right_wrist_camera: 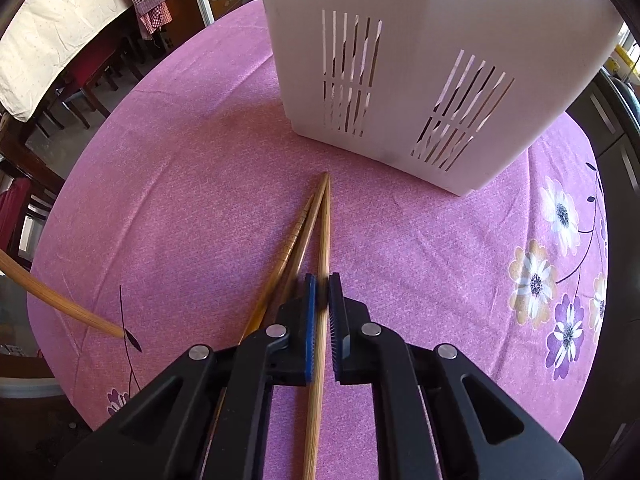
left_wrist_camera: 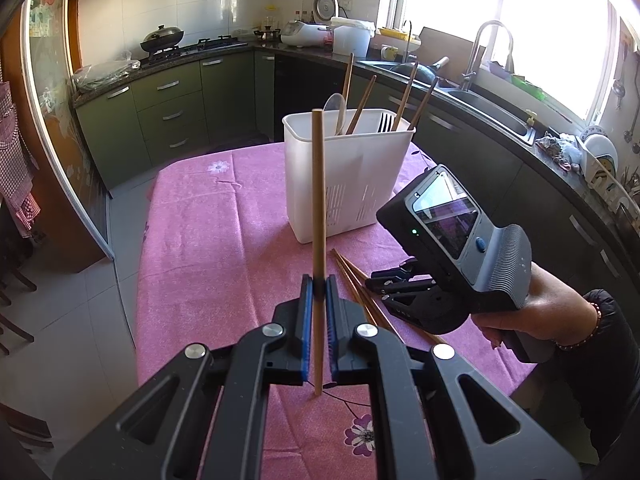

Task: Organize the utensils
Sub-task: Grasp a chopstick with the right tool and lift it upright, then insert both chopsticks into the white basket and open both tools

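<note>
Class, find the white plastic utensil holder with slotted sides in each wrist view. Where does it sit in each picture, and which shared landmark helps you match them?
Left wrist view: white plastic utensil holder stands centre, slightly above the middle, behind the upright chopstick gripped by the left gripper.
Right wrist view: holder fills the top centre-right, rim cropped.
Shared landmark: wooden chopsticks lying on the pink tablecloth before the holder.

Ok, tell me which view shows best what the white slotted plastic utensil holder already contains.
The left wrist view: it looks over the white slotted plastic utensil holder's open rim, showing wooden chopsticks, a pale spoon and a dark fork standing inside. The right wrist view shows only its lower slotted wall; the rim is cut off.
</note>
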Demonstrator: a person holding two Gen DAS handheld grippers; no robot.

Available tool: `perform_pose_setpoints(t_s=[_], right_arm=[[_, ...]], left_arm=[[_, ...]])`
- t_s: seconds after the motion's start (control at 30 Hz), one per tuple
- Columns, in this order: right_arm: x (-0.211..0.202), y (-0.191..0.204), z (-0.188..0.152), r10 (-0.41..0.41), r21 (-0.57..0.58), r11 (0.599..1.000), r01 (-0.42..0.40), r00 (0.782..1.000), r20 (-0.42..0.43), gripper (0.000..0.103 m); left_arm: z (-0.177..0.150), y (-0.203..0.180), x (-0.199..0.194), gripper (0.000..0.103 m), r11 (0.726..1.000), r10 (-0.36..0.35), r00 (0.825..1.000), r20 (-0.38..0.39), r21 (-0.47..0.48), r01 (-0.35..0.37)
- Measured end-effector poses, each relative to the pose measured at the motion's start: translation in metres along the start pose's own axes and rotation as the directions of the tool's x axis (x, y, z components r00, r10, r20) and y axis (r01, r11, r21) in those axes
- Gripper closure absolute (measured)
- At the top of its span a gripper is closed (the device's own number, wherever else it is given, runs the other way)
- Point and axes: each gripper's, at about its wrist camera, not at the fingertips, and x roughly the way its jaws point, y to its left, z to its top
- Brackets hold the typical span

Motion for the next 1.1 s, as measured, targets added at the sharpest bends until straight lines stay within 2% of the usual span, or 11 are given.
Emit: perform_pose_setpoints(t_s=[0.13, 0.23, 0.47, 0.53, 0.73, 1.1], right_arm=[[-0.024, -0.006, -0.011, 0.019, 0.025, 0.999, -0.021, 0.996, 0.087, 0.096], [-0.061, -0.011, -0.023, 0.037, 0.038, 0.998, -0.045, 0.982, 0.183, 0.096], [-0.157, -0.019, -0.067, 0.038, 0.044, 0.997, -0.062, 0.908, 0.417, 0.096], [-0.172, -0.019, -0.078, 0.030, 0.042, 0.998, -0.054, 0.896, 0.444, 0.096], [-0.187, -0.014, -0.092, 0.029, 0.037, 0.998, -0.052, 0.885, 0.466, 0.096], [-0.199, -0.018, -0.091, 0.038, 0.050, 0.996, -0.072, 0.867, 0.497, 0.096]], left_arm=[[0.000, -0.001, 0.000, 0.096, 1.000, 0.000, 1.000, 0.000, 0.000, 0.000], [0.000, 0.000, 0.000, 0.096, 1.000, 0.000, 1.000, 0.000, 0.000, 0.000], [-0.002, -0.001, -0.002, 0.097, 1.000, 0.001, 1.000, 0.009, 0.008, -0.001], [-0.003, -0.002, -0.002, 0.097, 1.000, 0.004, 1.000, 0.012, 0.015, -0.004], [-0.005, -0.005, -0.007, 0.097, 1.000, -0.001, 1.000, 0.018, 0.020, 0.001], [0.001, -0.012, -0.020, 0.097, 0.999, -0.010, 0.999, 0.044, 0.036, 0.008]])
